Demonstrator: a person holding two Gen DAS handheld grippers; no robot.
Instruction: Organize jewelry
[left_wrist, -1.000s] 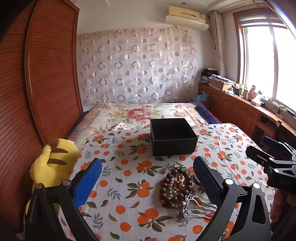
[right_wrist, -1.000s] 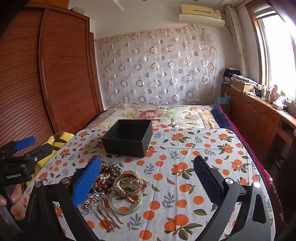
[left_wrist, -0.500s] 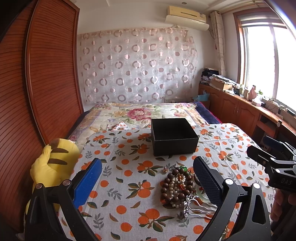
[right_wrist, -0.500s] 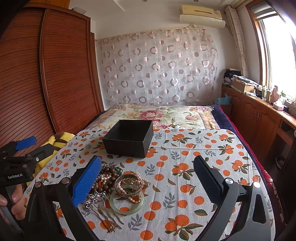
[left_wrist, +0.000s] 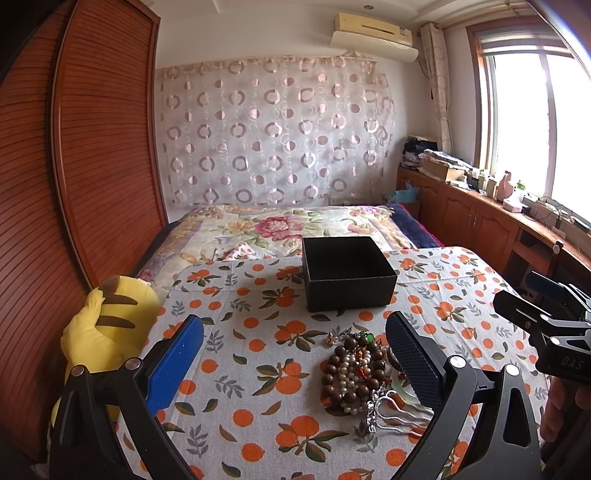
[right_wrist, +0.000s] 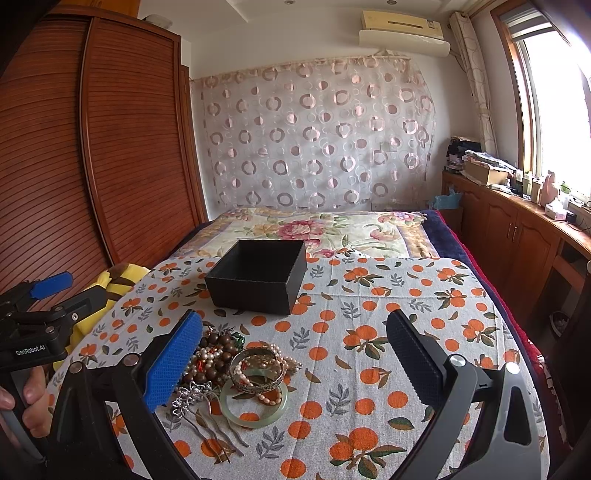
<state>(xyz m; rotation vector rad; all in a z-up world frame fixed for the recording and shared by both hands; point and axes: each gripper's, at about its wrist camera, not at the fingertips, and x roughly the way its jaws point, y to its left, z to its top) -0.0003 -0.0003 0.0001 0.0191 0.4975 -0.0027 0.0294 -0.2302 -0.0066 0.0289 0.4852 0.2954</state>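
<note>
both the left hand-held gripper (left_wrist: 295, 354) and right hand-held gripper (right_wrist: 295, 350) hover spread apart over the jewelry pile (right_wrist: 236, 365), holding nothing.

The left tool (left_wrist: 293, 360) was a black frame of angular struts carrying two long fingers. One finger wore a bright blue textured pad (left_wrist: 173, 363), the other a dark, dimpled pad (left_wrist: 413, 360). Round silver screws sat at the joints behind each pad. The right tool (right_wrist: 293, 360) matched it: blue waffle-textured pad (right_wrist: 171, 363) on one finger, dark pad (right_wrist: 413, 362) opposite, silver screws on the black arms. Seen from the other camera, the left tool's body bore white "GenRobot.AI" lettering, and the right tool's body showed "DAS". A hand (right_wrist: 27, 402) wrapped each handle; no sleeve showed.
</note>
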